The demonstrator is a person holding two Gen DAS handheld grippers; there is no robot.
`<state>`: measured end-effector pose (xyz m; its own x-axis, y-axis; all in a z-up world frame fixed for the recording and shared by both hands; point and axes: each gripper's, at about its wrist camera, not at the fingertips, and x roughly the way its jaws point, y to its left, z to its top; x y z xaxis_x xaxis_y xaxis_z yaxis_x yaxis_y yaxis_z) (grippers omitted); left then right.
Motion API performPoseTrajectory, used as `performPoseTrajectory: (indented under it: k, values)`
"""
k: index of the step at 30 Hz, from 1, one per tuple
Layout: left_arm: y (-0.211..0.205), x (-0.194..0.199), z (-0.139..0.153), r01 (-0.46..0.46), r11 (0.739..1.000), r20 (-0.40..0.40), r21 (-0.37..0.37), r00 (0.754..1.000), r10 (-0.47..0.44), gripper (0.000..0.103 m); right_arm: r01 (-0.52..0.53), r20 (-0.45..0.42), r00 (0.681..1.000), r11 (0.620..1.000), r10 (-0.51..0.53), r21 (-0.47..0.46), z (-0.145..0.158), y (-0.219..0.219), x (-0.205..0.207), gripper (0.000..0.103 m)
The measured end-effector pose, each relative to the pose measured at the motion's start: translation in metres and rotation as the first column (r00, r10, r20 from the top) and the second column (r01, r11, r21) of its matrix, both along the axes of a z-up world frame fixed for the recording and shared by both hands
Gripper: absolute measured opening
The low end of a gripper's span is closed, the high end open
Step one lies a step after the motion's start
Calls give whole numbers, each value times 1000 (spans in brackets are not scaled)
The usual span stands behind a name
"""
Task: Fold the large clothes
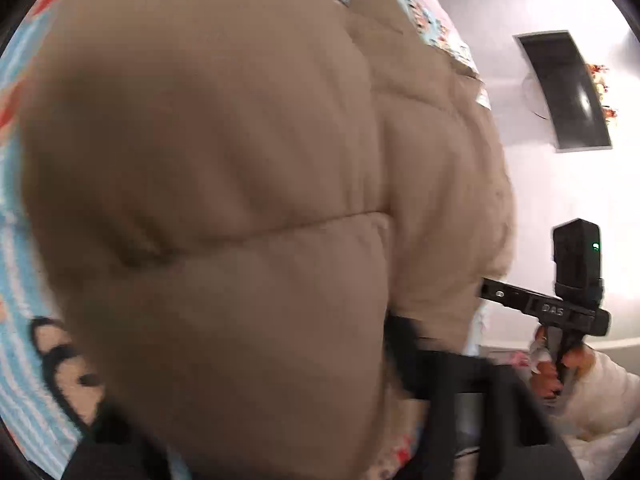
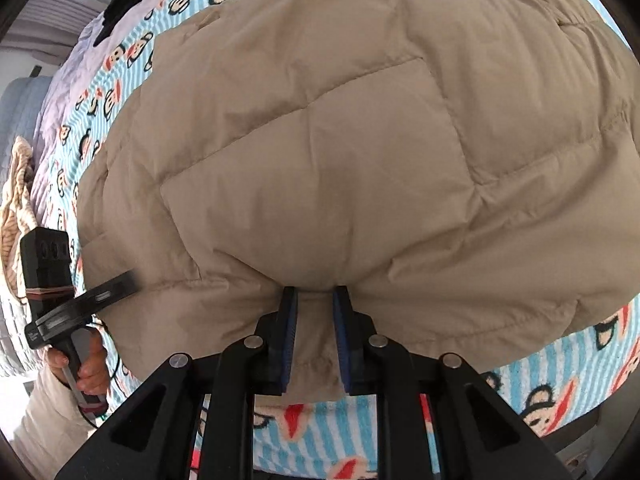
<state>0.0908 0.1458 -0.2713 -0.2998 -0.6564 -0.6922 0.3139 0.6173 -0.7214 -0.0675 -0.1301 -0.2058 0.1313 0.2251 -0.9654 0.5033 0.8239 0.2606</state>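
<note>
— Between the right tongs [image 2: 314, 334]?
— The coat [image 2: 340, 140] hem, pinched, coat spread ahead over the monkey-print bed [image 2: 560, 380].
— Left tongs [image 2: 132, 280]?
— Tips buried in coat; grip unclear. A TV [image 1: 568, 92] beyond.

Heavy motion blur is seen in the left wrist view: the tan puffer jacket [image 1: 224, 184] is smeared, seams soft, and the near claw parts at the bottom are reduced to dark streaks. The white wall [image 1: 560, 200] at right is overexposed, detail washed out near the frame edge; a glare streak is visible on the dark wall panel [image 1: 568, 92]. The right wrist view is sharp and evenly lit, soft diffuse light, quilting seams crisp, a faint shadow patch on the jacket centre [image 2: 340, 176]. The blue pads [image 2: 289, 332] are in focus. Strong fisheye bending and black corner vignetting are present in both; the striped bedsheet [image 2: 560, 364] curves at the rim.
</note>
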Motion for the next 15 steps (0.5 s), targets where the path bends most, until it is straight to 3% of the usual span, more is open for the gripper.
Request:
performPoseTrajectory:
  k: [4, 7, 11, 15]
  values:
    - [-3, 0, 25, -7, 1000, 27, -26, 1000, 7, 26, -77, 77, 993, 992, 85, -96, 33, -1, 1, 20]
    - [-7, -4, 54, -19, 997, 38, -69, 999, 22, 26, -40, 168, 984, 990, 63, -137, 49, -16, 6, 20]
    - [-30, -13, 96, -4, 995, 81, -101, 997, 12, 26, 1, 215, 977, 997, 14, -71, 24, -36, 31, 15]
    - [-72, -26, 137, -4, 998, 140, -67, 990, 14, 26, -18, 214, 977, 1000, 18, 2, -12, -46, 53, 13]
